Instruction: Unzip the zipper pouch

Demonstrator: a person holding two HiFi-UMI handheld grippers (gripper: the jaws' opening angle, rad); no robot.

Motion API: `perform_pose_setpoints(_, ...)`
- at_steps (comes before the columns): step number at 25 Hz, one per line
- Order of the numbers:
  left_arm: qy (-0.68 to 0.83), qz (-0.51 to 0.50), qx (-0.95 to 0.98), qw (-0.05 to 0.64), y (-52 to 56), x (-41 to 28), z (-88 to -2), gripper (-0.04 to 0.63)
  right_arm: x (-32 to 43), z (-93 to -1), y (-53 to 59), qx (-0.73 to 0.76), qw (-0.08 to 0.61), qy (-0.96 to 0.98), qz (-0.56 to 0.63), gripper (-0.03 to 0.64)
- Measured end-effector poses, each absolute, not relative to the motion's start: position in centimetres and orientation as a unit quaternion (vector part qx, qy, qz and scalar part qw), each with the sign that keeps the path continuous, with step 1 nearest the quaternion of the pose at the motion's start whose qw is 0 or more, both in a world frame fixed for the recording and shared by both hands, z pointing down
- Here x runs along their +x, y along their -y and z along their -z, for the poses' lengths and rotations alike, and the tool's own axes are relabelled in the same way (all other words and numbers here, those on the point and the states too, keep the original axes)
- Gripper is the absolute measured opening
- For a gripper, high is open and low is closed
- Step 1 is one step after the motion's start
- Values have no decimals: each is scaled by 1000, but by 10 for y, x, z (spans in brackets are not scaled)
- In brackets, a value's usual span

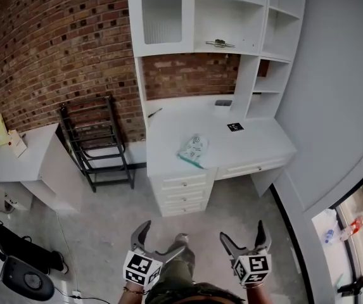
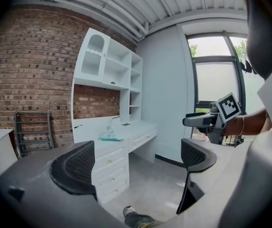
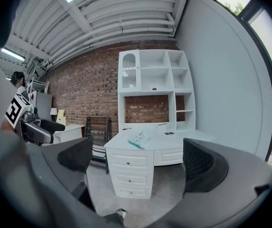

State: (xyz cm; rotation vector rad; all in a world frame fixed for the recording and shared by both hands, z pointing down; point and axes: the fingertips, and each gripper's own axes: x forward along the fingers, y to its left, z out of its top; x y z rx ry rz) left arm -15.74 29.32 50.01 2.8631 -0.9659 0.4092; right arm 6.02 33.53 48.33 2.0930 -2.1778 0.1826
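The zipper pouch (image 1: pixel 194 149) is a pale, clear pouch with a teal zip edge. It lies flat on the white desk (image 1: pixel 168 144) near the front edge, above the drawers. It also shows small in the left gripper view as the pouch (image 2: pixel 110 136) and in the right gripper view as the pouch (image 3: pixel 138 139). My left gripper (image 1: pixel 158 240) and right gripper (image 1: pixel 242 238) are held low at the bottom of the head view, far from the desk. Both stand open with nothing between their jaws.
A white hutch with shelves (image 1: pixel 219 37) rises over the desk against a brick wall. A black metal rack (image 1: pixel 95 141) stands left of the desk, then a small white table (image 1: pixel 23 163). Three drawers (image 1: pixel 182 195) sit under the pouch. Grey floor lies between me and the desk.
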Motion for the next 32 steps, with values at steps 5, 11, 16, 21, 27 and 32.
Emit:
perform_pose_setpoints(5,304,-136,943,30,-247,-136,-493,566,75,-478,-295,689,66,720,-54,569)
perform_pose_setpoints(11,242,-217,945,-34,-199,-128,-511,566,87,-484,-245,700,64,710,-51,568)
perform_pose_setpoints(16,230,-201,952,-12,-135,-129,-505,566,88,-478,-186,684,59,726,-47,559)
perform_pose_setpoints(21,222,-188,957,19,-73,-126,-511,563,90,-478,-125,676,79,731,-48,554)
perform_pose_setpoints(27,218,-180,959,23,-3,-124,-512,558,97,-479,-64,679,91,727,-48,545)
perform_pose_setpoints(32,173,-218,960,0,35,-122,-530,538,98,-479,-26,681,98,724,-51,537)
